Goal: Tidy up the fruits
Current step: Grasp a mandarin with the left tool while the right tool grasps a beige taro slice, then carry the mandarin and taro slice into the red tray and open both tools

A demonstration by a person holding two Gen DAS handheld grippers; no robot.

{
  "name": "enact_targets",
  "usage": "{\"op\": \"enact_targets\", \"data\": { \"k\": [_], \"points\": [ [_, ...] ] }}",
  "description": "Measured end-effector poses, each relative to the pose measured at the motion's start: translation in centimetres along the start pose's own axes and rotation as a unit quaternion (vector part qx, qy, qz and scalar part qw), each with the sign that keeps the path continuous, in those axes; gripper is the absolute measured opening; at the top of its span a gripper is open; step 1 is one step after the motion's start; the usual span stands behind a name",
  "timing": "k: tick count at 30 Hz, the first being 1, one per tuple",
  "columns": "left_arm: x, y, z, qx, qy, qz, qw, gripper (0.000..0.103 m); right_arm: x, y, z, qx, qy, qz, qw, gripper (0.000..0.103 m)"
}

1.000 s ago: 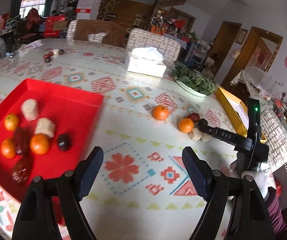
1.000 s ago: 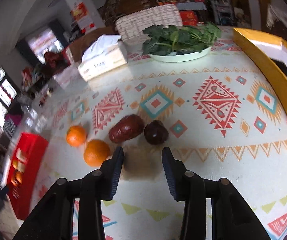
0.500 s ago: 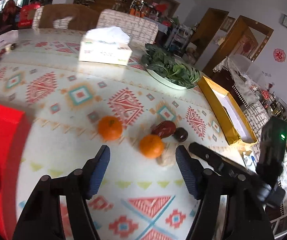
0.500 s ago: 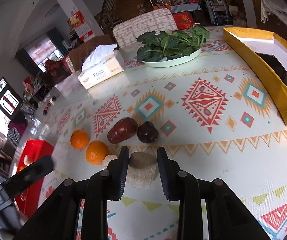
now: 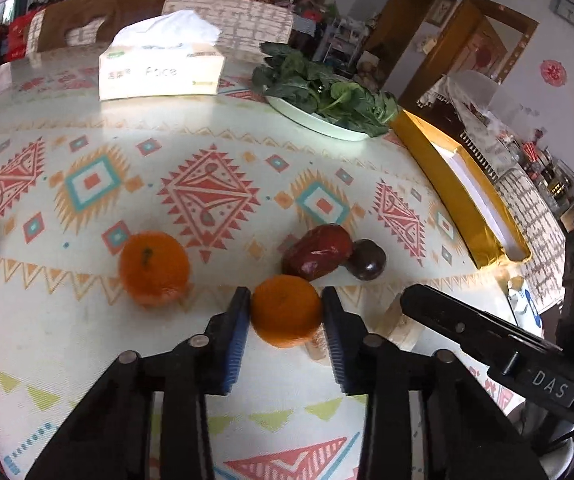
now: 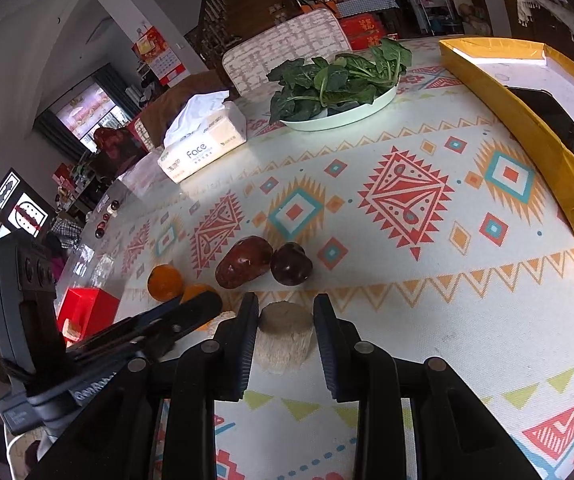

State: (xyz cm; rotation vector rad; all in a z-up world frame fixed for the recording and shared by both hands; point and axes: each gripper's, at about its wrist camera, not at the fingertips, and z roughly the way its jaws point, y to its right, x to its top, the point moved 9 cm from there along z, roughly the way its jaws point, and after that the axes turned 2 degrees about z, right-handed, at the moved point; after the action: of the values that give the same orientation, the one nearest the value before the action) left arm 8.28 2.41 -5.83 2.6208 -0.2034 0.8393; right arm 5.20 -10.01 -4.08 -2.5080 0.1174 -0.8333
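Left gripper, jaws just closing, clamps the near round orange tangerine while right gripper pinches the pale beige fibrous chunk, both on the patterned tablecloth, probably bound for the far-left red tray.

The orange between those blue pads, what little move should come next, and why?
Probably a short lift straight up. The left gripper has just been closing and its pads now sit against both sides of the orange, which looks to rest on the tablecloth. Lifting clears the date behind it before carrying it toward the red tray.
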Motion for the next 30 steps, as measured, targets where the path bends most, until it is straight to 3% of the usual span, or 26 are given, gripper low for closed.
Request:
{"op": "enact_targets", "data": {
  "k": [6,14,18,22,30],
  "points": [
    [-0.2,-0.3,-1.7,0.006,0.02,-0.012,0.9997,0.034,0.0,0.0,0.0,0.0,0.001,-0.001,1.0,0.031],
    [-1.8,-2.0,-8.0,0.009,0.071,-0.047,0.9963,0.034,-0.1,-0.6,-0.2,0.002,0.01,-0.013,1.0,0.03],
    [-3.2,-3.8,-11.5,0.03,0.099,-0.064,0.9926,0.034,-0.2,-0.9,-0.2,-0.004,0.019,-0.021,1.0,0.03],
    [-4.8,-6.9,-15.3,0.077,0.13,-0.077,0.9855,0.034,-0.4,-1.1,-0.2,-0.013,0.028,-0.031,0.999,0.03],
    [-8.0,-13.0,-21.5,0.111,0.163,-0.124,0.9724,0.034,-1.5,-2.1,-1.1,-0.025,0.036,-0.043,0.998,0.03]
  ]
}}
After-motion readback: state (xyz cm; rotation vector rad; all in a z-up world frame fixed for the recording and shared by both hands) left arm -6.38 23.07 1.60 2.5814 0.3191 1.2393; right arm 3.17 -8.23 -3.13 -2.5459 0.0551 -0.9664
